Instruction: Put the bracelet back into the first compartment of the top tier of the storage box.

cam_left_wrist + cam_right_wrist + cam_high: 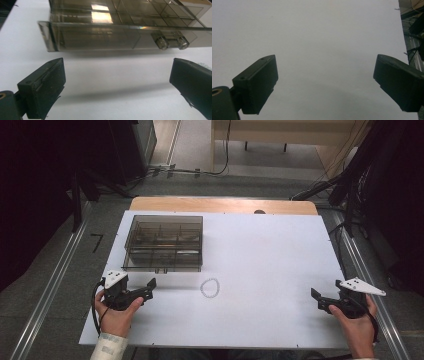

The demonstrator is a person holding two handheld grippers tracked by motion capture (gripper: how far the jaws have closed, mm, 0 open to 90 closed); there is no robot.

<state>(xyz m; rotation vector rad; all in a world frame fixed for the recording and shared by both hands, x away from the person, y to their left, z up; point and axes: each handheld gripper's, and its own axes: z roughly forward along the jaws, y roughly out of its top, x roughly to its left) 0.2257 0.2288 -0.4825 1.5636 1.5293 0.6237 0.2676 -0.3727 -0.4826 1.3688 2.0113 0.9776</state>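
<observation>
Near edge of white worktop [260,250]: left gripper [145,290] fingers spread, empty; right gripper [320,301] fingers spread, empty, well apart at right. Small beaded loop [210,288] just right of left gripper. Farther back, smoky compartment box [164,243], closed, latches facing left gripper.

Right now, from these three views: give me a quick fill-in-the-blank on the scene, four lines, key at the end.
1. The smoky compartment box sits nearest the ____ hand-held gripper.
2. The jaws of both hand-held grippers stand ____, with nothing between them.
3. The small beaded ring lies on the white board, just ____ the box's front edge, toward the person.
4. The right hand-held gripper is near the board's ____ edge.

Missing words: left; open; below; right
</observation>
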